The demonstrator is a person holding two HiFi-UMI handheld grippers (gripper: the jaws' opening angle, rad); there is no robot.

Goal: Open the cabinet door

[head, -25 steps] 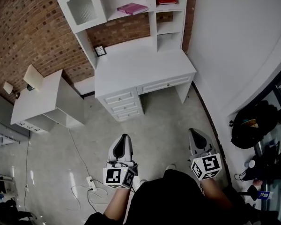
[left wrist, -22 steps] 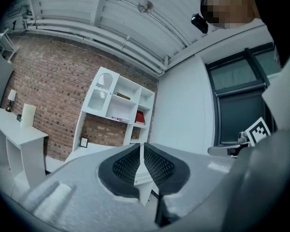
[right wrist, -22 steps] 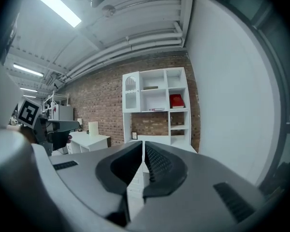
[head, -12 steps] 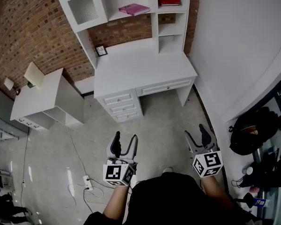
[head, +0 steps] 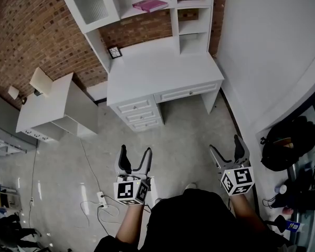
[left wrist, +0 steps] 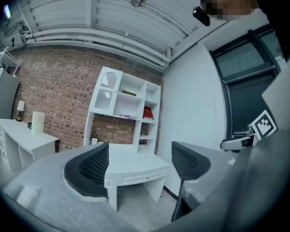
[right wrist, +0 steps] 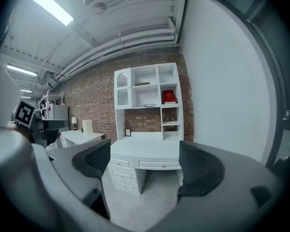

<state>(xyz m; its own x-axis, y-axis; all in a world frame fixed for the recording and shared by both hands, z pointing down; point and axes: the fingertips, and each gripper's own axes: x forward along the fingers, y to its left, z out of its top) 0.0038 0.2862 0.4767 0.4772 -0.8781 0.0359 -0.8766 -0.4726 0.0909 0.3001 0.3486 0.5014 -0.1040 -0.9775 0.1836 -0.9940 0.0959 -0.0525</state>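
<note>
The cabinet door (head: 92, 7) is a white glass-front door, shut, at the upper left of the hutch on the white desk (head: 163, 70). It also shows in the left gripper view (left wrist: 108, 88) and the right gripper view (right wrist: 122, 88). Both grippers hover over the floor well short of the desk. My left gripper (head: 135, 160) (left wrist: 140, 166) is opening, its jaws wide apart with nothing between them. My right gripper (head: 229, 152) (right wrist: 145, 166) is opening too and holds nothing.
A smaller white table (head: 47, 109) with a lamp (head: 40, 82) stands at the left by the brick wall. A power strip and cables (head: 101, 199) lie on the floor near my left gripper. A black bag (head: 283, 146) sits at the right. Books (head: 149, 4) lie on the hutch shelves.
Both grippers' jaws went from shut to wide apart. The right gripper drifted a little to the right and the left one sank slightly.
</note>
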